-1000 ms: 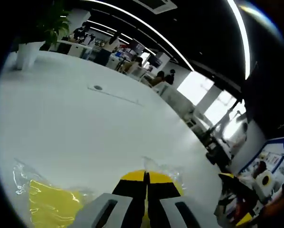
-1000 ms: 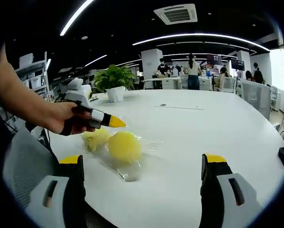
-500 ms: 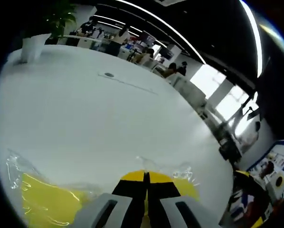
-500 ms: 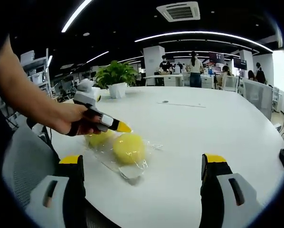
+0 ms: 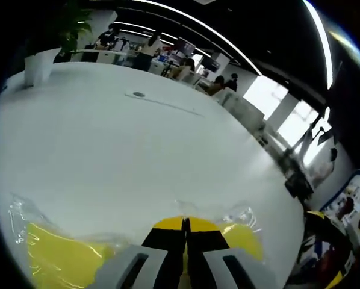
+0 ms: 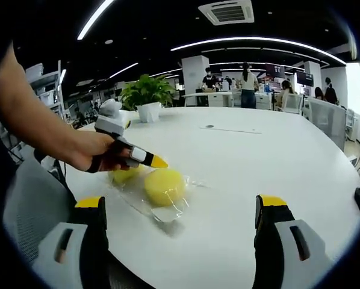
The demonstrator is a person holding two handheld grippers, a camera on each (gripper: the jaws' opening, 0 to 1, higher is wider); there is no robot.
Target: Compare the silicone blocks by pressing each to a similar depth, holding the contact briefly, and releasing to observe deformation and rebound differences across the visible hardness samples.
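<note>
1. On the white desk (image 6: 276, 162), near the person's side: two yellow silicone blocks, a round one (image 6: 165, 185) and a second one (image 6: 125, 175) partly hidden behind the left tool, both lying inside a clear plastic bag (image 6: 163, 211). In the left gripper view the same items appear as a yellow mass at lower left (image 5: 62, 262) and another at lower right (image 5: 243, 241), each under crinkled film.

2. Left hand-held gripper (image 5: 184, 226): jaws pressed together, yellow tips meeting with no gap between them. In the right gripper view it (image 6: 157, 162) is held in the person's hand (image 6: 93, 153), its yellow tip pointing over the bagged blocks, just above the gap between the two. Whether the tip touches the bag or a block cannot be told.

3. Right hand-held gripper (image 6: 183, 208): jaws spread wide, nothing between them, held back from the bag; the blocks lie ahead, toward its left jaw.

4. Edges: the desk's curved rim runs along the right side of the right gripper view, with a chair back (image 6: 324, 120) beyond it. In the left gripper view the rim curves down the right side, past dark chairs (image 5: 297, 180).

5. Open room: a broad bare stretch of desk extends beyond the bag toward a small round port (image 6: 209, 126) and a potted plant (image 6: 145, 96) in a white pot at the far left edge. People stand and sit at workstations well beyond the desk (image 6: 246, 90).
</note>
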